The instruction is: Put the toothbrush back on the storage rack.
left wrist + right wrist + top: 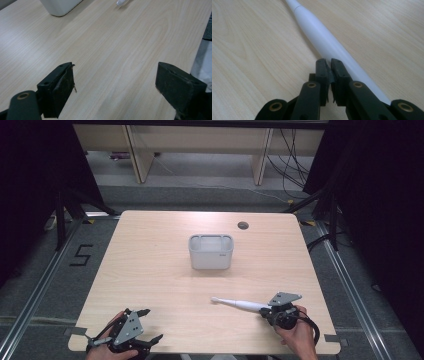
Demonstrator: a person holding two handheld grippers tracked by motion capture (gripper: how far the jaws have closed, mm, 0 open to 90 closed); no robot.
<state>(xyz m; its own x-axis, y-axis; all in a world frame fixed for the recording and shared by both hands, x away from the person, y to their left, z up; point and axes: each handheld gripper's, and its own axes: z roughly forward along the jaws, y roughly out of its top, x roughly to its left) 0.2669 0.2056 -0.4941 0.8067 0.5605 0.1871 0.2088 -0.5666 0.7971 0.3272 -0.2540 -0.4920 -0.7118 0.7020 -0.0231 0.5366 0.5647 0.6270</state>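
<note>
A white electric toothbrush (239, 304) lies flat on the wooden table (150, 270), head pointing left. My right gripper (272, 310) sits at its handle end. In the right gripper view the jaws (328, 62) are pressed together, and the toothbrush (322, 37) runs alongside and under the right jaw, not between the pads. My left gripper (152, 325) rests at the near left edge with its jaws wide apart and nothing in them (115, 82). A white rectangular holder (211, 252) stands at the table's middle; its corner (60, 6) and the brush tip (121, 2) show in the left gripper view.
A dark round grommet hole (243, 225) sits near the table's far edge. Bare wood lies between the holder and both grippers. Beyond the table stand pale furniture legs (142, 160) and loose cables (292, 165) on the floor.
</note>
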